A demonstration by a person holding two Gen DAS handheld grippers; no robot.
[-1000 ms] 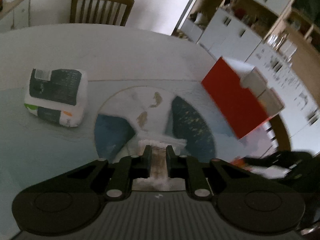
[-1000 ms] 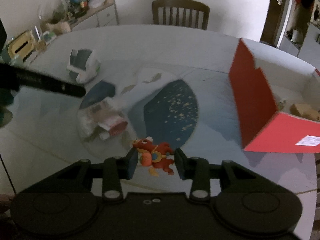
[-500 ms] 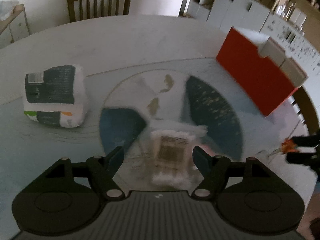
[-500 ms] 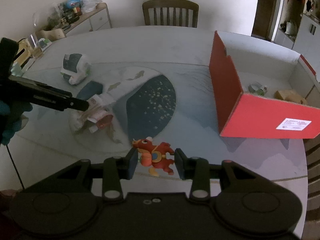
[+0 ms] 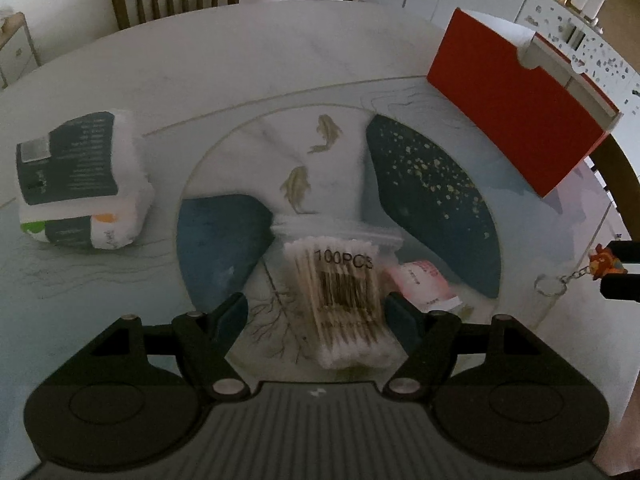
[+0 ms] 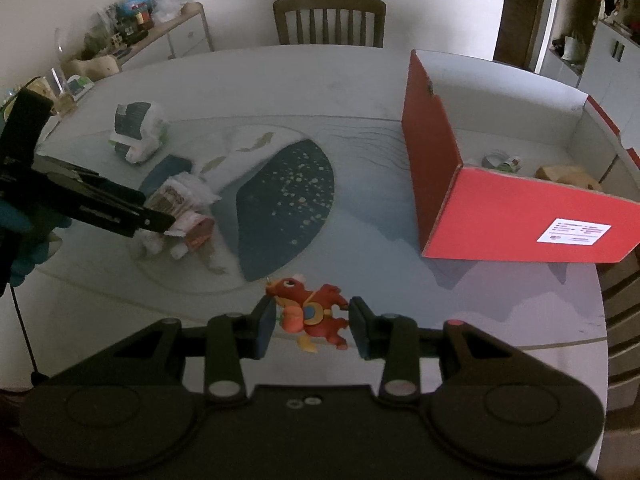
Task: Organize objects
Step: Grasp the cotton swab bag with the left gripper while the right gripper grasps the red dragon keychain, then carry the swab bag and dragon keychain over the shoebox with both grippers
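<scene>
A clear bag of cotton swabs (image 5: pixel 344 296) marked 100PCS lies on the table mat, between the fingers of my left gripper (image 5: pixel 316 310). That gripper is open and its pads stand clear of the bag. Partly under the bag lies a pink packet (image 5: pixel 424 284). My right gripper (image 6: pixel 312 320) is shut on a red dragon keychain (image 6: pixel 312 312), held above the table's front edge. Its ring (image 5: pixel 548 286) dangles in the left wrist view. From the right wrist view the left gripper (image 6: pixel 152 220) hovers over the swab bag (image 6: pixel 172 196).
An open red box (image 6: pixel 432 152) stands at the right with a few small items inside. A tissue pack (image 5: pixel 80 176) lies at the left of the mat. A wooden chair (image 6: pixel 328 20) stands behind the table, a cluttered sideboard (image 6: pixel 140 36) at back left.
My left gripper opened and let go of the swab bag, which now lies between its spread fingers, and it sank a little. The right gripper shifted sideways with the dragon still held.
</scene>
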